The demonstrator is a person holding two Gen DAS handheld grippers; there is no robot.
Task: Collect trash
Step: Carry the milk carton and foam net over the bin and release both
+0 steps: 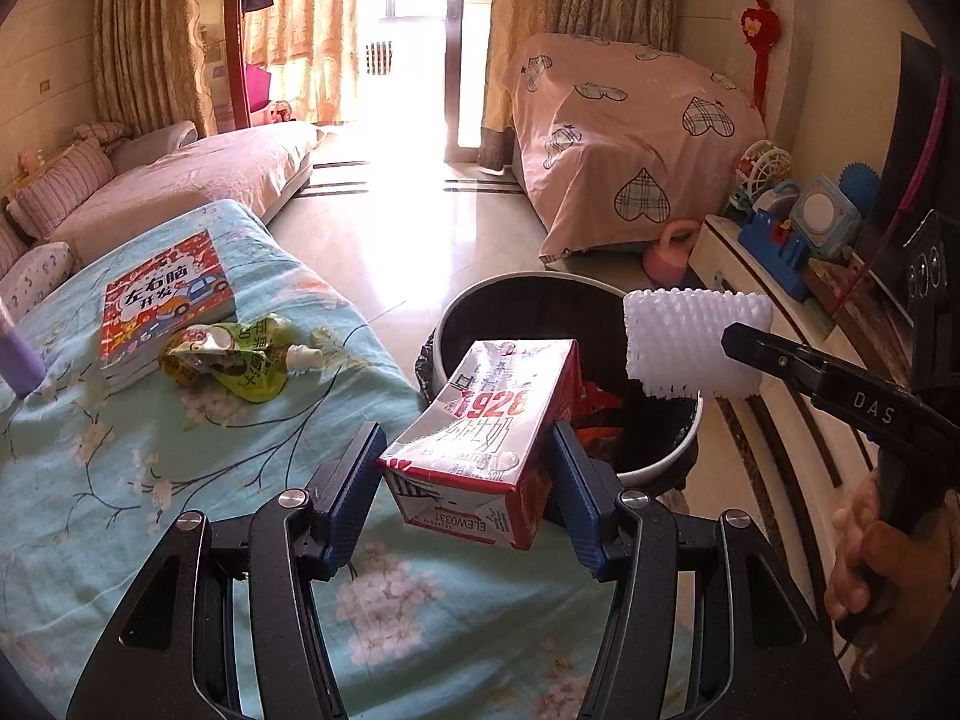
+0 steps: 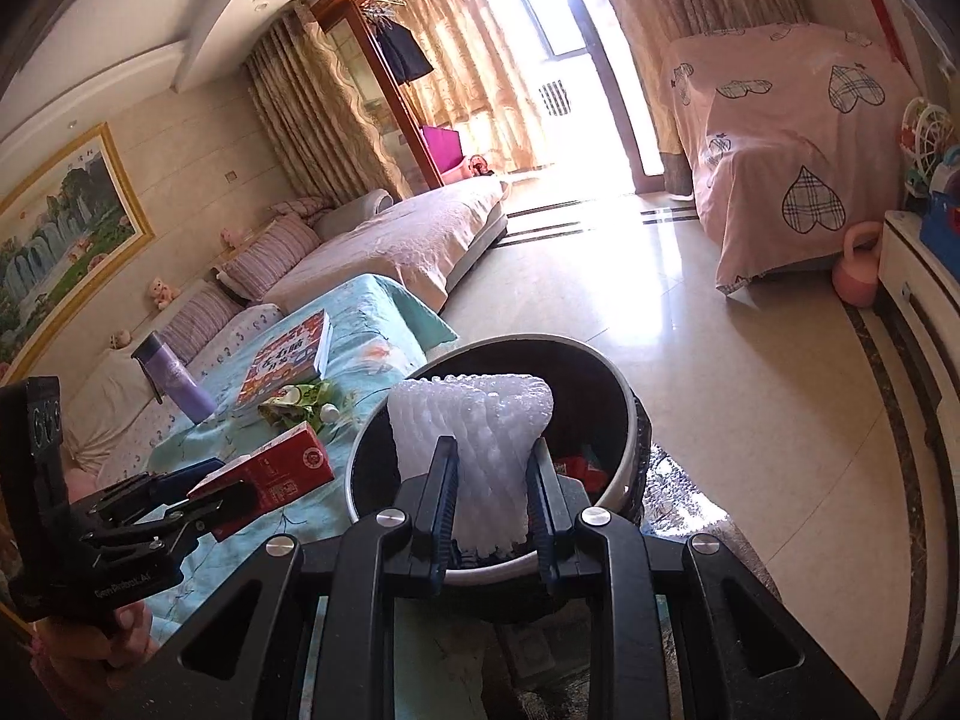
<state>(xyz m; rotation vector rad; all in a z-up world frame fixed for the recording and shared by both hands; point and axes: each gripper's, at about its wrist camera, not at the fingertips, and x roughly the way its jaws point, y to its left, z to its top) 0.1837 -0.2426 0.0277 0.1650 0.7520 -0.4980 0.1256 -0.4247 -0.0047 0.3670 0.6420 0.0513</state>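
Observation:
My left gripper point(image 1: 468, 450) is shut on a red and white milk carton point(image 1: 480, 438) and holds it at the near left rim of the black trash bin point(image 1: 444, 324). The carton also shows in the right wrist view point(image 2: 270, 474). My right gripper point(image 2: 492, 456) is shut on a white foam fruit net point(image 2: 474, 438) and holds it over the bin's opening point(image 2: 600, 396). The net also shows in the left wrist view point(image 1: 696, 342). Red wrappers point(image 1: 594, 414) lie in the bin. A crumpled green drink pouch point(image 1: 240, 360) lies on the teal floral cloth point(image 1: 180, 468).
A red children's book point(image 1: 162, 300) lies beside the pouch. A purple bottle point(image 2: 174, 378) stands on the cloth at the left. A sofa point(image 1: 198, 174) is behind, a pink-covered piece of furniture point(image 1: 630, 138) is across the floor, and a white cabinet with toys point(image 1: 786, 228) is at the right.

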